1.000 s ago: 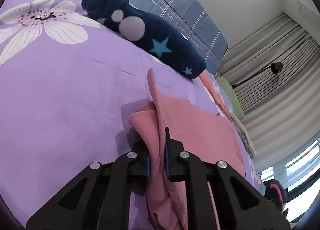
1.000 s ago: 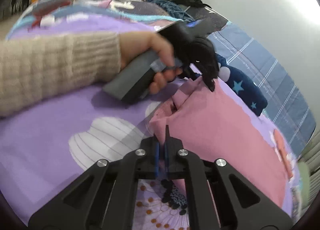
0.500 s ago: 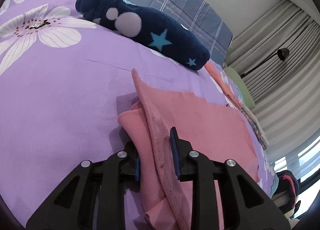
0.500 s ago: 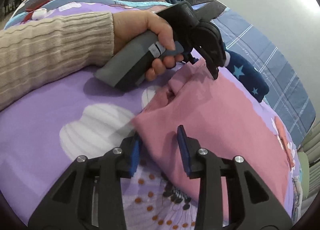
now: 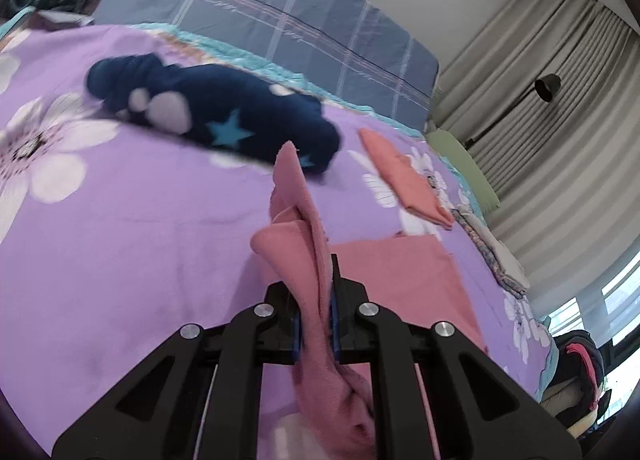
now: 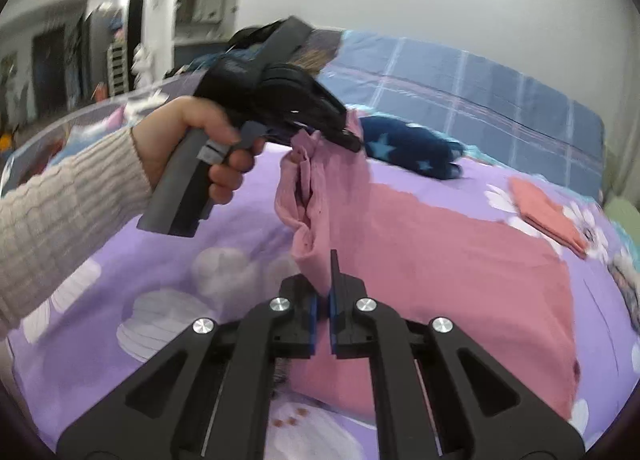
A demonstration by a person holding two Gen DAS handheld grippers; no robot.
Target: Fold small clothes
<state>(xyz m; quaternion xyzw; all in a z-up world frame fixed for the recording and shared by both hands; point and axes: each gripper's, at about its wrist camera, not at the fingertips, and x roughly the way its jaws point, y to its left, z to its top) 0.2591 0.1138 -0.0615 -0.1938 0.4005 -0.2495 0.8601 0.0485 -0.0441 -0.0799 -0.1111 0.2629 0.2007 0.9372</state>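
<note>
As both grippers rose, pink garment (image 6: 420, 244) lifted (edge bunched)

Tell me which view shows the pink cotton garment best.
The right wrist view: the pink cotton garment spreads across the purple floral bedsheet, its near edge lifted by both claws. The left wrist view shows only a bunched fold and one flat corner.

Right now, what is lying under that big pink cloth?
Under the pink cloth lies the purple flowered bedspread, showing all around it. Whatever sits beneath the cloth's flat middle is covered, so it cannot be seen.
</note>
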